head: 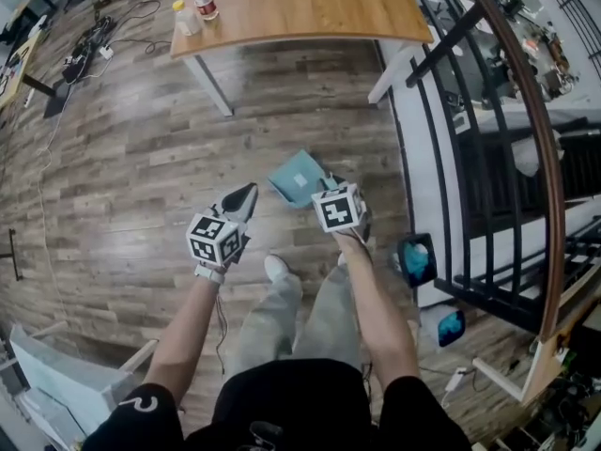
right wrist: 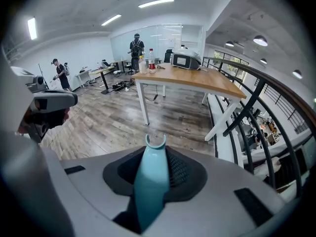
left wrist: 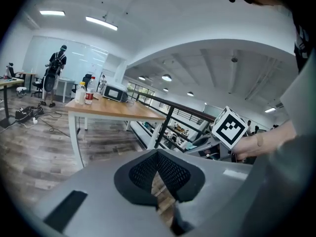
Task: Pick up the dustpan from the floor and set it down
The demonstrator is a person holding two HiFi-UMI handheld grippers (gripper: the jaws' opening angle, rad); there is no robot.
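Plank floor (head: pixel 122 158); table (head: pixel 300 7) ahead, railing (head: pixel 541 125) close on the right, open floor to the left; right gripper (head: pixel 326 186) clamps the dustpan (head: pixel 299 178) handle, pan low before the feet; left gripper (head: pixel 246 195) closed, empty.

The teal dustpan (head: pixel 299 178) is held by its long handle (right wrist: pixel 150 181), clamped in the right gripper (right wrist: pixel 154 168). Its pan tilts toward the wood floor (head: pixel 141 158); contact unclear.
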